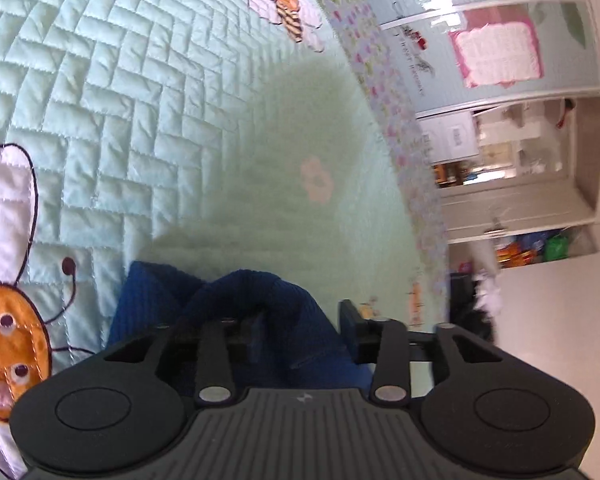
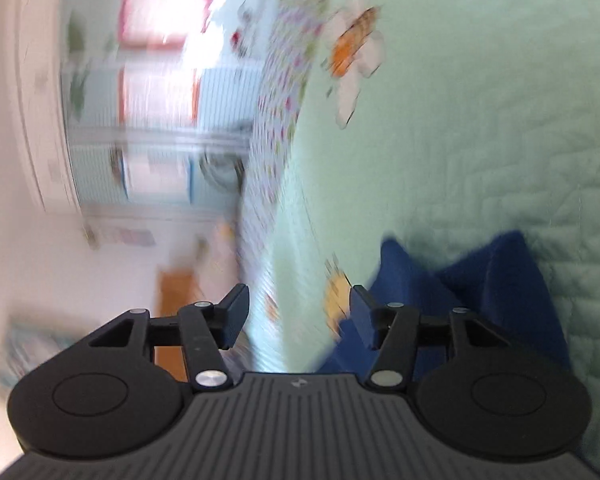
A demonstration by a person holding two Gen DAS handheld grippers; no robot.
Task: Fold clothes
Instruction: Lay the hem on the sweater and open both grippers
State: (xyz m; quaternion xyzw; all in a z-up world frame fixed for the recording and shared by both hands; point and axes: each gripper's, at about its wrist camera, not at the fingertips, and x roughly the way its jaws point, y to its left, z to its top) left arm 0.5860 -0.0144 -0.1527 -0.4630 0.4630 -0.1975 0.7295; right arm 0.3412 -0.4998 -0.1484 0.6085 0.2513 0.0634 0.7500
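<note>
A dark blue ribbed garment (image 1: 240, 292) lies bunched on a mint quilted bedspread (image 1: 140, 100). In the left wrist view its raised fold sits between the spread jaws of my left gripper (image 1: 302, 326), and the pads do not press on it. In the blurred right wrist view the same blue garment (image 2: 480, 280) lies at the lower right, beside and behind the right finger (image 2: 360, 312). My right gripper (image 2: 298, 314) stands open, and only bedspread (image 2: 480, 100) shows in its gap.
Bee pictures (image 1: 288, 4) are stitched on the spread. Its flowered border (image 1: 380, 92) marks the bed's edge. Beyond it are a pale floor (image 1: 560, 300) and white shelves (image 1: 520, 160) with toys. An orange-brown object (image 2: 176, 292) stands on the floor.
</note>
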